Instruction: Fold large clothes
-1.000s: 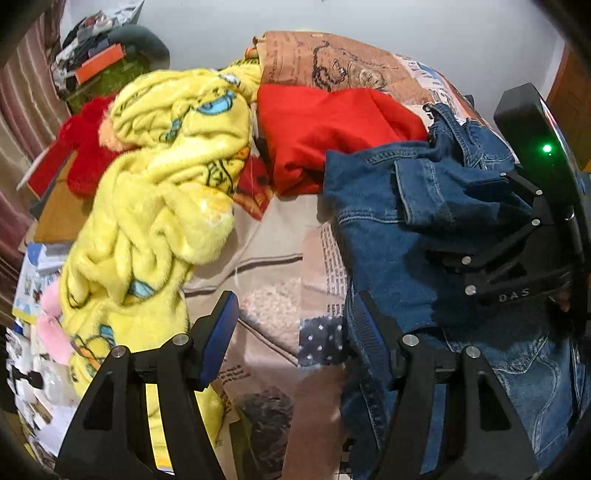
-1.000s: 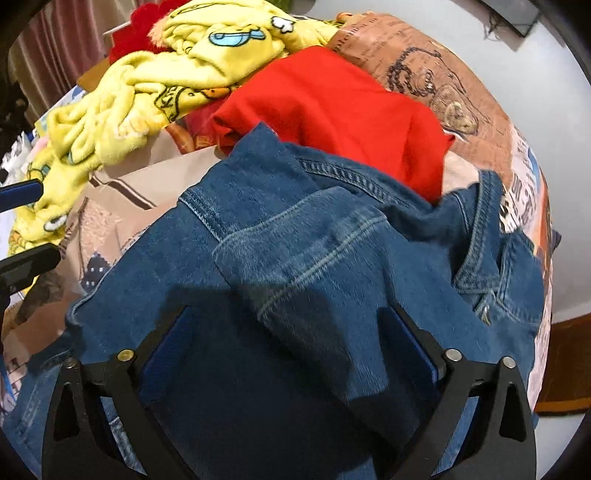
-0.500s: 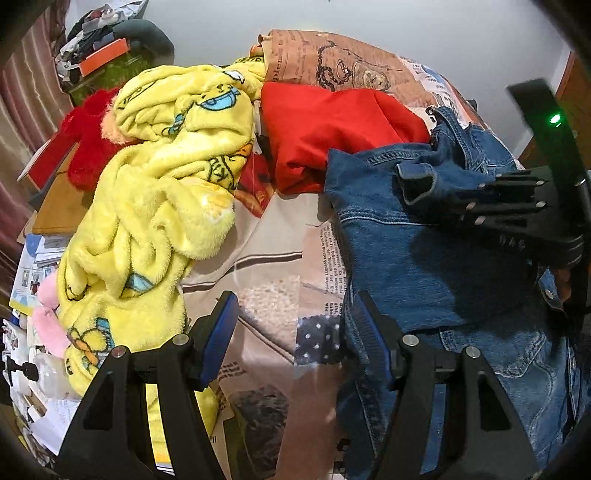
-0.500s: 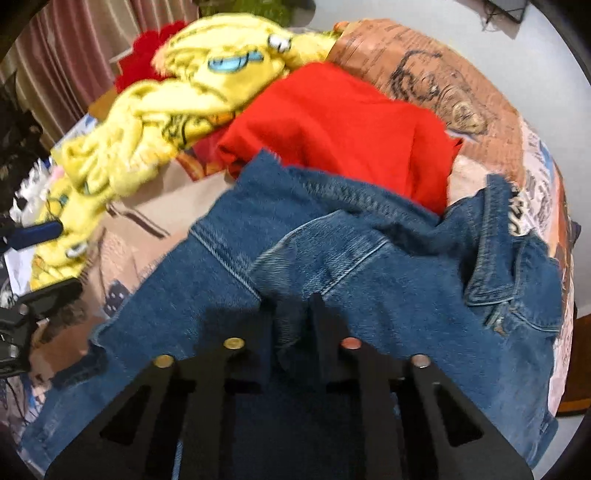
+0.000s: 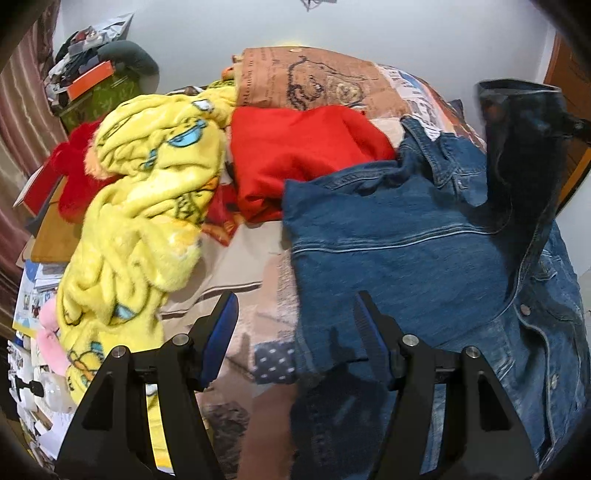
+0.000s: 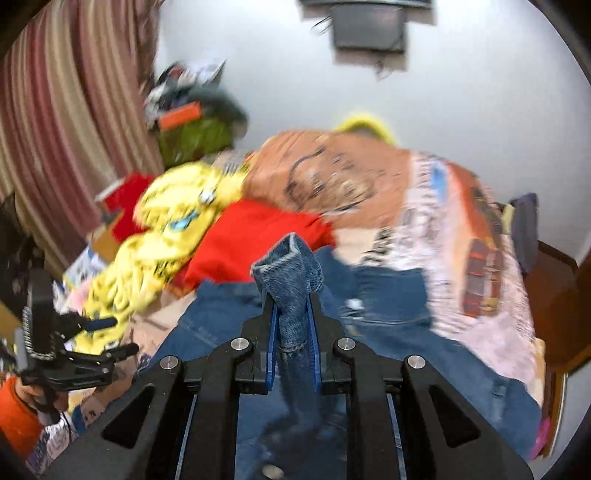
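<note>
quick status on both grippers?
Left hand-held gripper: open, holding nothing.
Right hand-held gripper: closed on a sleeve of the denim jacket.

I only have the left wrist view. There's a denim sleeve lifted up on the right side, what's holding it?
Observer: The right tool is shut on the sleeve of the denim jacket; the cuff sticks out past its pads.
Operator: Is the left tool gripping anything?
Observer: No. From the right wrist view, the left tool hangs open over the jacket's edge, with nothing between its fingers.
Operator: Anything beyond the bed on the far side?
Observer: A dark screen is mounted high on the wall, with cables hanging below it.
</note>
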The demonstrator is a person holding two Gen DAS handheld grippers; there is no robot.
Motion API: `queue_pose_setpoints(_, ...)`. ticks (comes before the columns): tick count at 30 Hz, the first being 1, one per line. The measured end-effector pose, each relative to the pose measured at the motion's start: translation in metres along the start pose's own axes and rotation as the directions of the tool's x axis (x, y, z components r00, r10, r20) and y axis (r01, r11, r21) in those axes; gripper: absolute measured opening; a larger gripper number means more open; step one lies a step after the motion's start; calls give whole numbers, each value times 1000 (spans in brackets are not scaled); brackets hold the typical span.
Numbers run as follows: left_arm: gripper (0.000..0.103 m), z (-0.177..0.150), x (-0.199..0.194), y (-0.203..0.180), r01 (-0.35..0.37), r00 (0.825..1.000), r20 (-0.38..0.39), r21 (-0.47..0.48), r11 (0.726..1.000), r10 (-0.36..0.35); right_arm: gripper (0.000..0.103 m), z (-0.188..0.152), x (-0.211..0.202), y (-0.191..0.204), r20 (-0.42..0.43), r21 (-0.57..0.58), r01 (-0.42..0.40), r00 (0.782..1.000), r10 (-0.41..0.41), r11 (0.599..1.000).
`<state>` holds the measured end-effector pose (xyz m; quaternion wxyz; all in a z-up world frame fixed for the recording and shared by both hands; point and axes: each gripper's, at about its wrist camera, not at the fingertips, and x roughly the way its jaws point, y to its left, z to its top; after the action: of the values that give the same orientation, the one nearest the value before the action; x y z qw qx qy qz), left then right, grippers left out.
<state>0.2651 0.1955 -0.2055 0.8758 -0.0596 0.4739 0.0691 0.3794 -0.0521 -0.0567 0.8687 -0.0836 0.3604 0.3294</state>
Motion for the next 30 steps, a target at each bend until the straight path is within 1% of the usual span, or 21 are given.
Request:
queue_pose_setpoints(4, 63, 5, 11, -22, -1, 1000, -19, 35, 999, 2, 13, -10, -32, -38, 48, 70, 40, 998, -43, 997)
queue_pose_setpoints(7, 63, 5, 25, -35, -2, 999, -53, 52, 999, 5, 13, -25, -42, -63, 49, 129, 44, 998, -51, 991)
queue_pose_setpoints(10, 63, 1, 42, -48, -9, 994, -105, 75, 997, 17, 13, -49, -39, -86, 11, 193, 50, 999, -53, 980)
queue_pose_setpoints(14, 63, -7, 53, -58, -21, 989, -146, 106, 994, 36, 13, -86, -26, -114, -56, 288, 52, 998, -37, 956)
queue_pose_setpoints(17, 64, -12, 53, -62, -32, 987, -155, 127, 991, 52, 13, -112, -16, -131, -103, 352, 53, 995, -18, 935)
queue_pose_setpoints(21, 64, -16, 48, -66, -44, 986, -152, 151, 988, 67, 12, -136, -15, -148, -130, 410, 45, 991, 9, 911)
queue_pose_setpoints(23, 64, -13, 42, -68, -33, 988, -145, 147, 989, 55, 10, -136, -21, -153, -121, 428, 34, 992, 20, 903)
queue_pose_setpoints(26, 64, -4, 28, -71, -24, 993, -109, 143, 990, 39, 10, -122, -35, -156, -64, 436, -17, 997, 49, 900)
queue_pose_setpoints(28, 66, 4, 17, -74, -20, 997, -76, 146, 989, 32, 10, -111, -43, -150, -36, 402, -11, 999, 28, 916)
queue_pose_setpoints(30, 71, 9, 10, -78, -8, 999, -50, 148, 989, 16, 10, -105, -47, -143, -21, 363, 8, 1000, 0, 932)
